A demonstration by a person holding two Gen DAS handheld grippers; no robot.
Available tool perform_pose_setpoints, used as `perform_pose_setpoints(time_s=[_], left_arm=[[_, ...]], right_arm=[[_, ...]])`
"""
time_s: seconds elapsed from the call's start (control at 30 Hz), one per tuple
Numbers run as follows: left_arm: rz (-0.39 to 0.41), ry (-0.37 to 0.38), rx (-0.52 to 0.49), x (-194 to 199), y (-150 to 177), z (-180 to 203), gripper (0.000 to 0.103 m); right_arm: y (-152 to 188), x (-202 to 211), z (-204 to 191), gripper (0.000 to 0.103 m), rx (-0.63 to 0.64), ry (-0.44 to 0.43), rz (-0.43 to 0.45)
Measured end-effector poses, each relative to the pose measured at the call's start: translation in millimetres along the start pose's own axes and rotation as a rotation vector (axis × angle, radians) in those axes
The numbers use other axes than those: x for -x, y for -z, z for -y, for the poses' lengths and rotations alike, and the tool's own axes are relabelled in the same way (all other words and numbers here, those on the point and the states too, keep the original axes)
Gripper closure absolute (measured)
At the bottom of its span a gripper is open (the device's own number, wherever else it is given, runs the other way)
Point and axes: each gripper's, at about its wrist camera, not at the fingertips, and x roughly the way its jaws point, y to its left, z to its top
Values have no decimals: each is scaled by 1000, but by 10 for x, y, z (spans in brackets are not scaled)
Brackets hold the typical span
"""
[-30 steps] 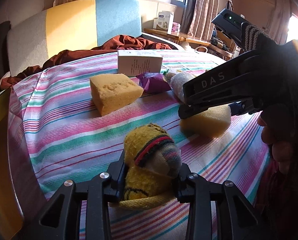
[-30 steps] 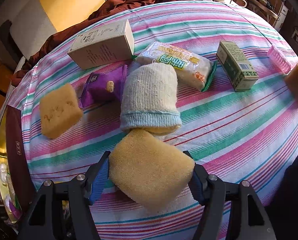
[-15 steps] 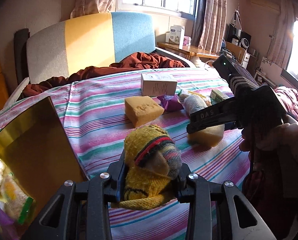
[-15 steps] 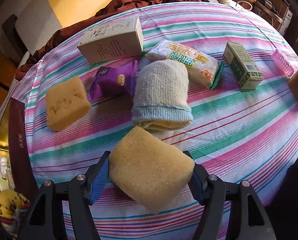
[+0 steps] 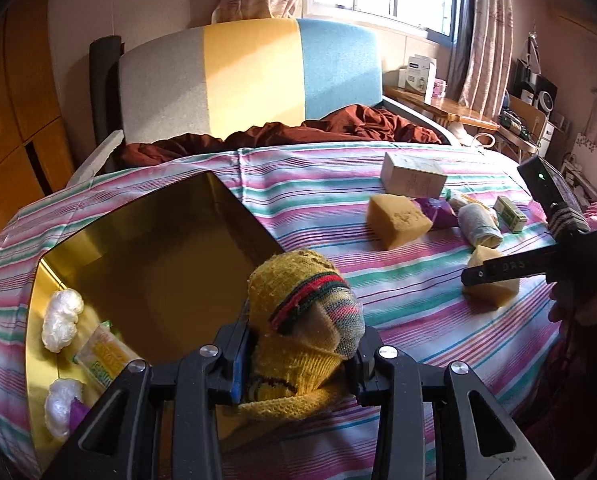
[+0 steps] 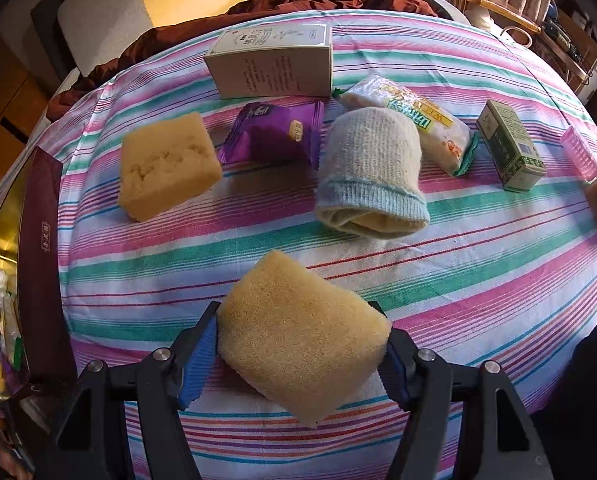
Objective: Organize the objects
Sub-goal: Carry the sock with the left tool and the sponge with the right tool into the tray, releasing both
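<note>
Yellow knit sock: a rolled bundle [image 5: 302, 320] with red, green and grey bands, clamped between the two fingers of the left gripper [image 5: 298, 360], held above the near edge of the striped cloth beside the gold box.
Left gripper: closed on the sock bundle from both sides; blue pad visible on the left finger.
Gold box: an open box [image 5: 150, 264] with shiny gold inner walls, sitting on the left part of the bed; its outer wall shows dark maroon in the right wrist view.
Inside the box: two white crinkled packets [image 5: 60, 320], a yellow-green wrapped snack [image 5: 102, 356] and a bit of purple wrapper, all along the left wall.
Sponge in hand: a tan sponge [image 6: 298, 336] pinched between the blue pads of the right gripper [image 6: 298, 344], tilted, lifted off the cloth.
Right gripper: shut tight on that sponge.
Striped cloth: pink, green and white bedcover [image 6: 478, 248] carrying the loose items.
Loose items: a second sponge [image 6: 166, 164] at left; a purple packet [image 6: 274, 132] just beside it; a pale rolled sock [image 6: 372, 172] in the middle; a white carton [image 6: 274, 62] behind; a green-printed snack bag [image 6: 422, 120] touching the pale sock; a small green box [image 6: 510, 146] further right; a pink ridged piece [image 6: 578, 152] near the right edge.
Background: a grey, yellow and blue headboard [image 5: 250, 72] and a rumpled brown blanket [image 5: 338, 128].
</note>
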Motion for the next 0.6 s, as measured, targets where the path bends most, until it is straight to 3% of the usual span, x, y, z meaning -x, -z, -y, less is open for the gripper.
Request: perform_pose_setpoints(time_s=[0.27,0.43,0.6], left_arm=[[-75,11,248,30,-30,-986,64],[-72,1,393,77,-109,-1673,64],[-74,-65,414,-28,-265,-2104,64]], right_arm=[[251,62,-176,32,65,-21,26],[385,113,-221,32,101,-28,48],[526,134,-320,33,99,-74,62]])
